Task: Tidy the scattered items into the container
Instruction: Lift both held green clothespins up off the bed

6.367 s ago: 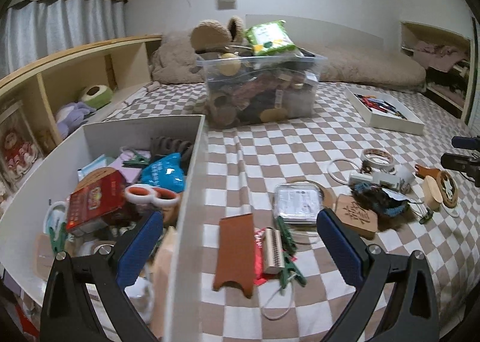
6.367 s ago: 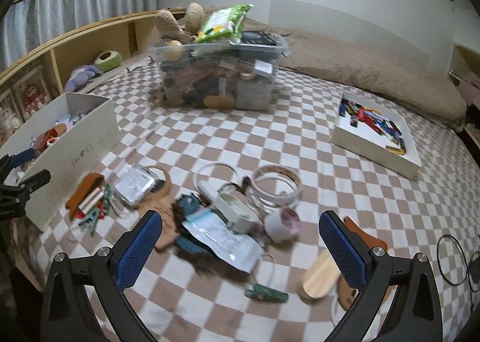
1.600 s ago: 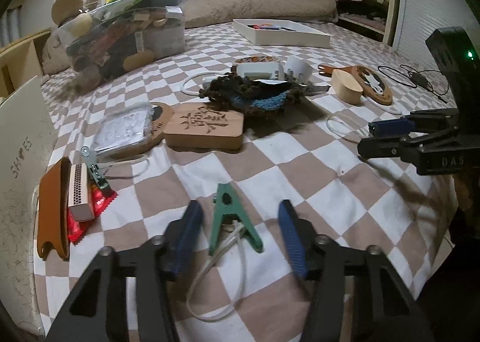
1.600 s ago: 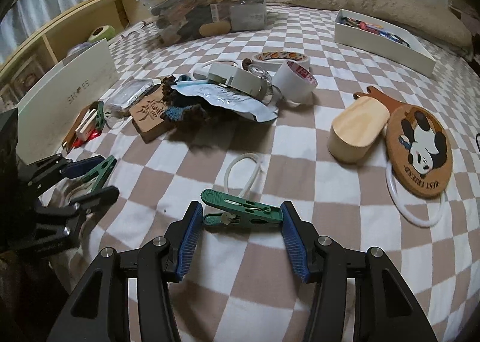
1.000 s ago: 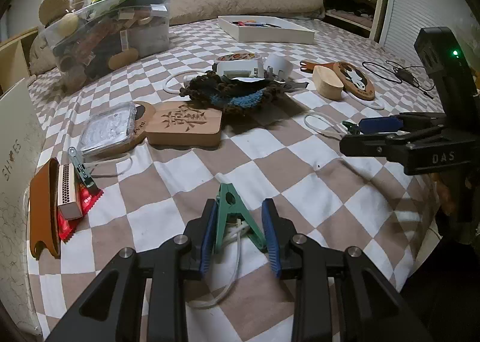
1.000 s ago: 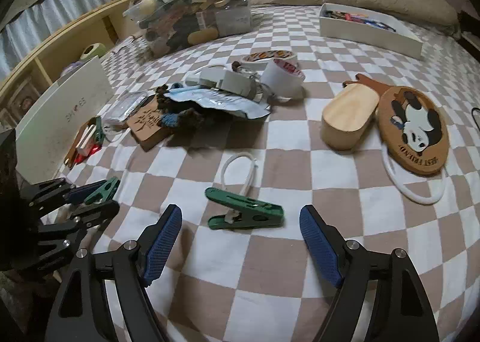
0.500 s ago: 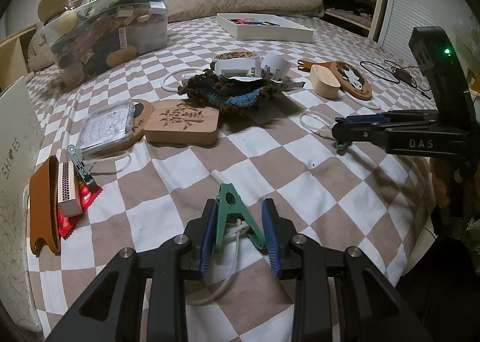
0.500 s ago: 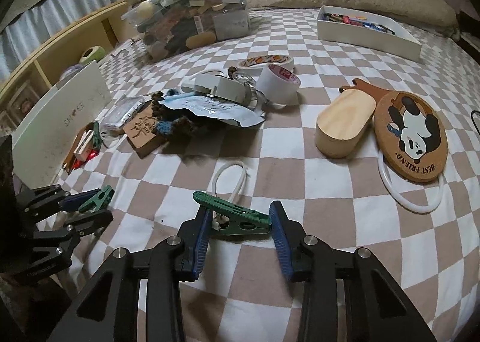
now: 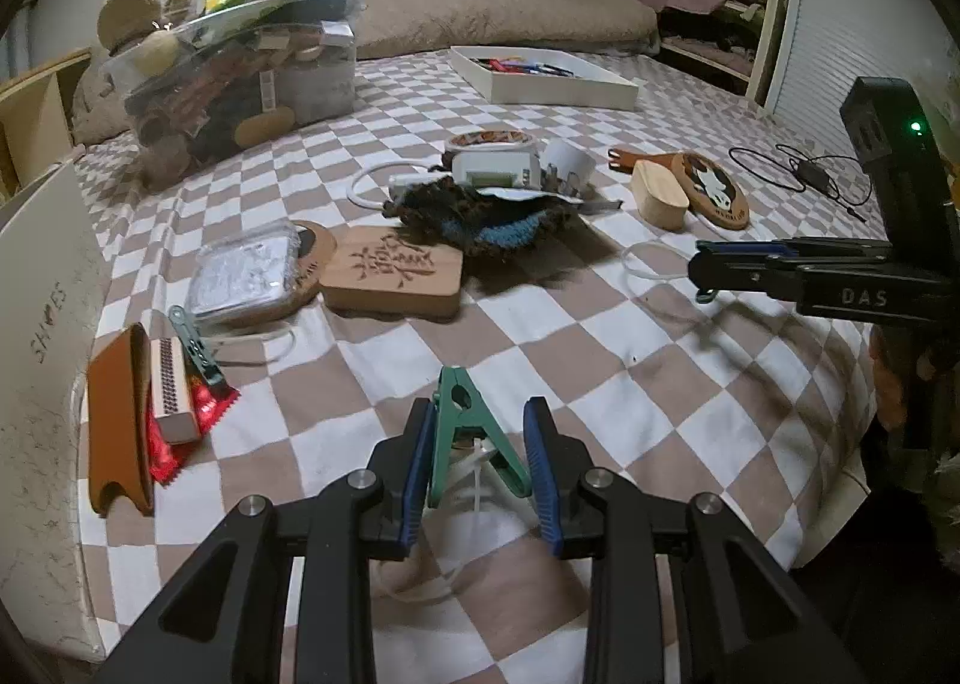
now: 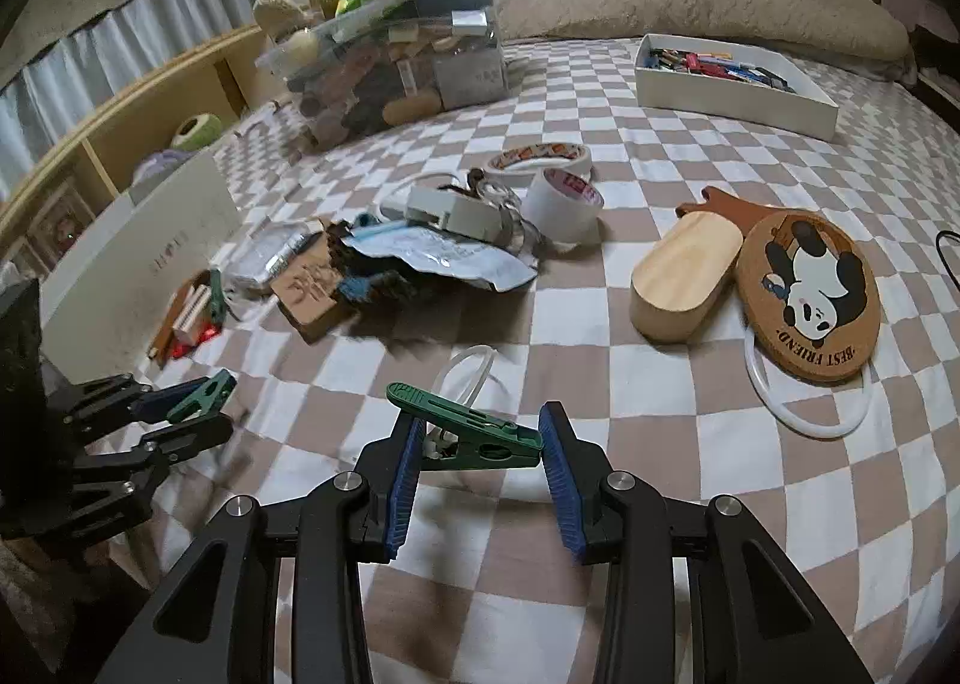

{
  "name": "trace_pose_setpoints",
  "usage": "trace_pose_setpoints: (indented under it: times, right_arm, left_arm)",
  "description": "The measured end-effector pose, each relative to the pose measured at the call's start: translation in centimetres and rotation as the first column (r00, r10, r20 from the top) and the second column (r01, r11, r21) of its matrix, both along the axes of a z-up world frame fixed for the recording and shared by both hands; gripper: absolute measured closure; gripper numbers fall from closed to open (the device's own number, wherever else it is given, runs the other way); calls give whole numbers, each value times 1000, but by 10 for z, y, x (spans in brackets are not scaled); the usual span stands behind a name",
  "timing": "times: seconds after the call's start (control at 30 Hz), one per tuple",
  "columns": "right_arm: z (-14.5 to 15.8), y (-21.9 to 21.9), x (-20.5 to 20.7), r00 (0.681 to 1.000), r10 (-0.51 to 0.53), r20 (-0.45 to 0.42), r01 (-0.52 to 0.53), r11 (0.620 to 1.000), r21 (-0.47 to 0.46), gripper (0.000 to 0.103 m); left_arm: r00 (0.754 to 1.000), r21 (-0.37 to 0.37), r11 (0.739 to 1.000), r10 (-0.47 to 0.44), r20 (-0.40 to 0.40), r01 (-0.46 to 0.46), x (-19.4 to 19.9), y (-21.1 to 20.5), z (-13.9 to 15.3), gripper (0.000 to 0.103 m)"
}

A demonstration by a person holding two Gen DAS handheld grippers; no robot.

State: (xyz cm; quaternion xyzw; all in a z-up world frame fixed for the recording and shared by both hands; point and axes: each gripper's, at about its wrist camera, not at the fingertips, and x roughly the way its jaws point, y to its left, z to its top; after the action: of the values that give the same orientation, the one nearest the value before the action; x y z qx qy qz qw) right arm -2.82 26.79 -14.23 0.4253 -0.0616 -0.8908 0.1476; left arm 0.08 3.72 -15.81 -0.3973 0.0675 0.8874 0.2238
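Observation:
A green clothes peg (image 9: 457, 405) sits between the blue pads of my left gripper (image 9: 478, 432), which is shut on it just above the checkered bedcover; a white cord loop hangs under it. My right gripper (image 10: 480, 441) is shut lengthwise on a second green peg (image 10: 465, 423), low over the cover. The white shoe box (image 9: 42, 276), also in the right wrist view (image 10: 150, 240), stands at the left. Each gripper shows in the other's view: the right one (image 9: 720, 264) to the right, the left one (image 10: 198, 390) to the left with its peg.
Loose items lie ahead: a carved wooden plaque (image 9: 396, 276), a knitted heap (image 9: 486, 216), tape rolls (image 10: 564, 198), an oval wooden box (image 10: 684, 276), a panda coaster (image 10: 810, 288). Behind them stand a full clear bin (image 9: 240, 66) and a white tray (image 9: 540, 78).
The right gripper's jaws went from wide around the second peg to shut on it. The left gripper stays shut on its peg, hardly moved.

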Motion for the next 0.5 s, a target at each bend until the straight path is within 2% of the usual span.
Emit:
trace_pose_setpoints:
  times: [0.5]
  right_arm:
    - [34,-1,7,997,1,-84,-3,1000,-26,63]
  left_arm:
    - [994,23,998,53,-98,-51,1,-18,35,73]
